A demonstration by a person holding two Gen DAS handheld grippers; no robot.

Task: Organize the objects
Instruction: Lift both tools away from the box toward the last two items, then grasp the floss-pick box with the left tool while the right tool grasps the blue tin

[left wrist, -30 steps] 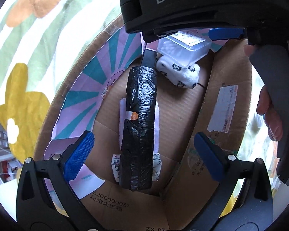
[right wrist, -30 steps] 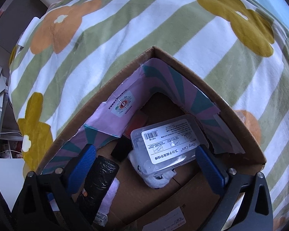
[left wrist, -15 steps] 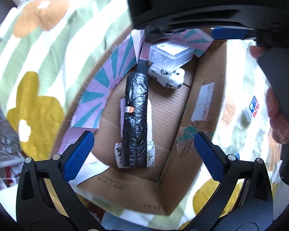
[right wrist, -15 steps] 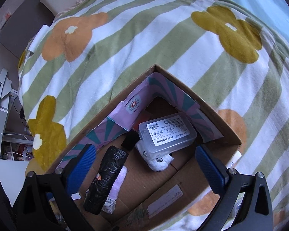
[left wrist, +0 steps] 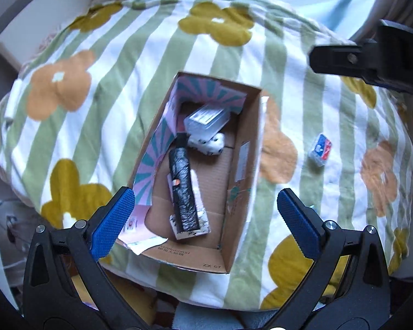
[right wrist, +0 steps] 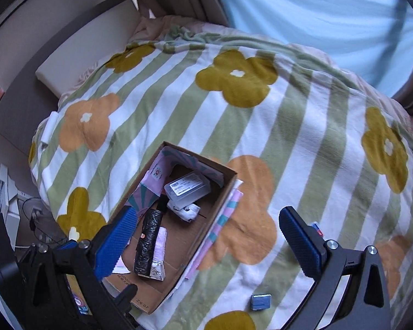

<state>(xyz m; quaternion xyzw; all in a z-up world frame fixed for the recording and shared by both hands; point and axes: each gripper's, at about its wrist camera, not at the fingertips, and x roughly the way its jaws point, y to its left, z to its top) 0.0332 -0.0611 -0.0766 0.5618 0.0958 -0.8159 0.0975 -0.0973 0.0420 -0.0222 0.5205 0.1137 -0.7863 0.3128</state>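
An open cardboard box (left wrist: 247, 148) (right wrist: 203, 231) sits on a flowered blanket. Inside lie a black bag roll (left wrist: 183, 189) (right wrist: 148, 240), a clear plastic case (left wrist: 206, 121) (right wrist: 187, 189) and a white spotted cloth (left wrist: 210, 145) (right wrist: 187, 210). A small red and blue packet (left wrist: 322, 150) lies on the blanket right of the box. A small blue block (right wrist: 260, 301) lies near the front. My left gripper (left wrist: 206, 220) is open and empty, high above the box. My right gripper (right wrist: 206, 243) is open and empty, also high above it.
The striped flower blanket (right wrist: 261, 115) covers a bed. A white board (right wrist: 88, 55) lies at the far left edge. Cables and clutter (right wrist: 27, 220) sit on the floor to the left. A curtain (right wrist: 303, 8) hangs at the back.
Both grippers have risen well away from the box, so the whole box and bed show. The right gripper has moved off to the right. The clear case stays in the box.
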